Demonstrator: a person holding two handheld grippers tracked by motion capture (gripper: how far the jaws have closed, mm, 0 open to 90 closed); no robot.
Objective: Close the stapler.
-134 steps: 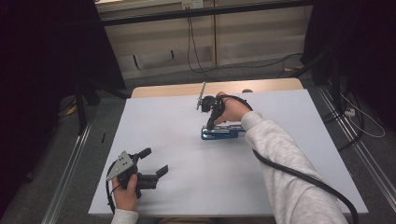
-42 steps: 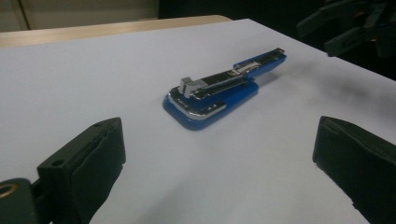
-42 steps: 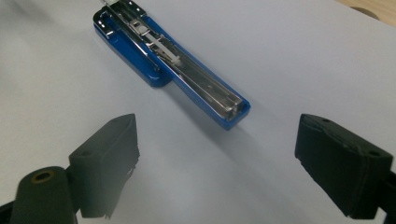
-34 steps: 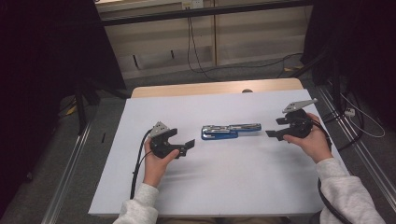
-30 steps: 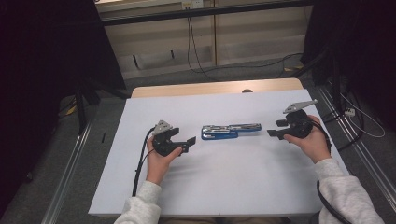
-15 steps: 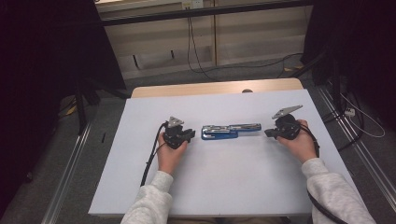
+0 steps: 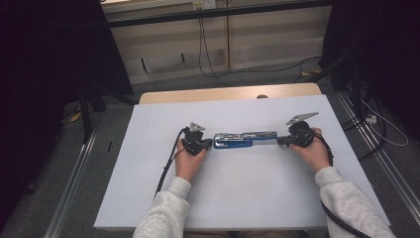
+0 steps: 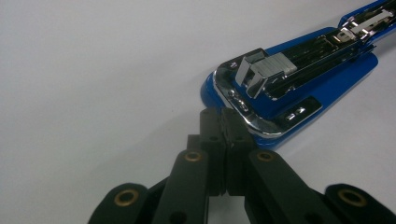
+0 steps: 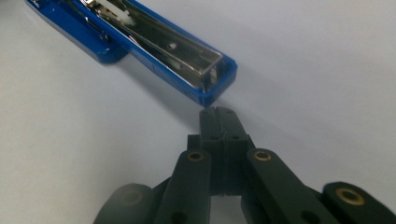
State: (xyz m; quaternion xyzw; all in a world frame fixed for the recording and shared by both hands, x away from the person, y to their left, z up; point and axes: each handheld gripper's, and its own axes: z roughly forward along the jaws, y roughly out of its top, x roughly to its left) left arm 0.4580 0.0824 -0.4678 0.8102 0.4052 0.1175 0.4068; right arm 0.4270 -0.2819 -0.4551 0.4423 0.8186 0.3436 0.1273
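- The blue stapler (image 7: 245,140) lies opened out flat near the middle of my white surface (image 7: 247,198), running left to right.
- My left tool (image 8: 223,116) has its jaws pressed together, tips right at the stapler's chrome end.
- My right tool (image 9: 219,114) is likewise pressed together, holding nothing, tips just beside the stapler's other end.
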